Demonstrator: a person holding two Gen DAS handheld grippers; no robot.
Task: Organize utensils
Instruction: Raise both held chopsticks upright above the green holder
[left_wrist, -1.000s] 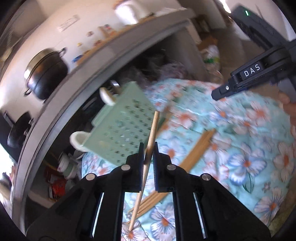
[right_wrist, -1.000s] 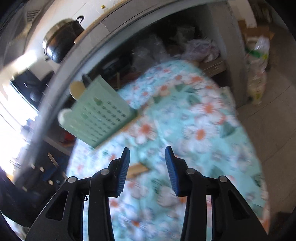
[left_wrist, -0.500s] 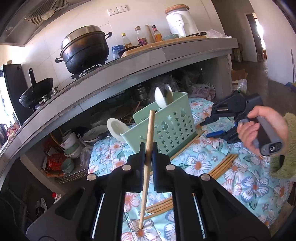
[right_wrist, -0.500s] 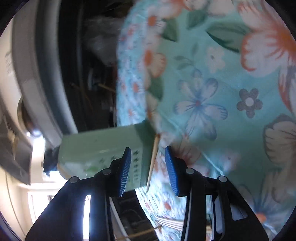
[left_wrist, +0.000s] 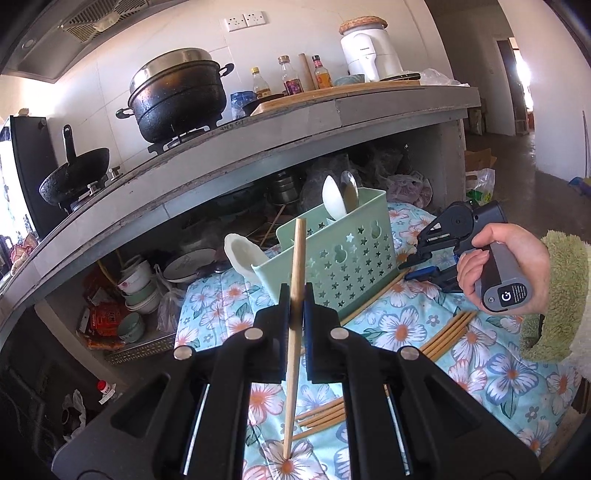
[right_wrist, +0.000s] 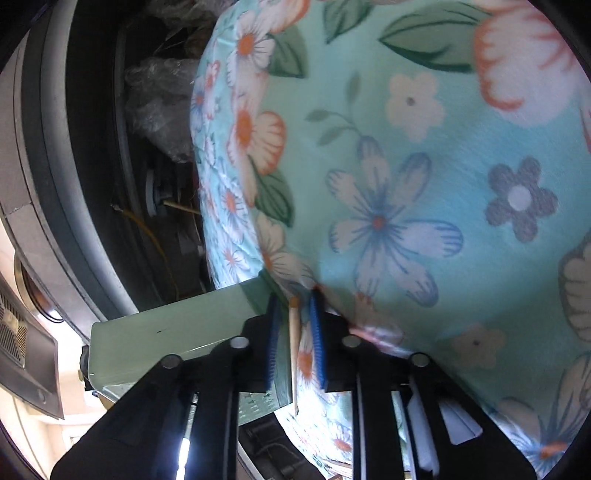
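Left gripper (left_wrist: 296, 302): your jaws grip one upright chopstick (left_wrist: 294, 317) | right gripper (right_wrist: 295, 332): dropped beside caddy (left_wrist: 332, 266), jaws closing around another chopstick (right_wrist: 294, 343) | both ready for caddy.

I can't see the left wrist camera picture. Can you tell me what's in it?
The left gripper pinches one wooden chopstick upright above a flowery tablecloth. Behind it stands a green utensil basket holding spoons, more chopsticks lie loose nearby, and a hand holds the right gripper beside the basket.

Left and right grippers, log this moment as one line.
left gripper: shut on chopstick | right gripper: closing around second chopstick beside green caddy | more chopsticks on cloth
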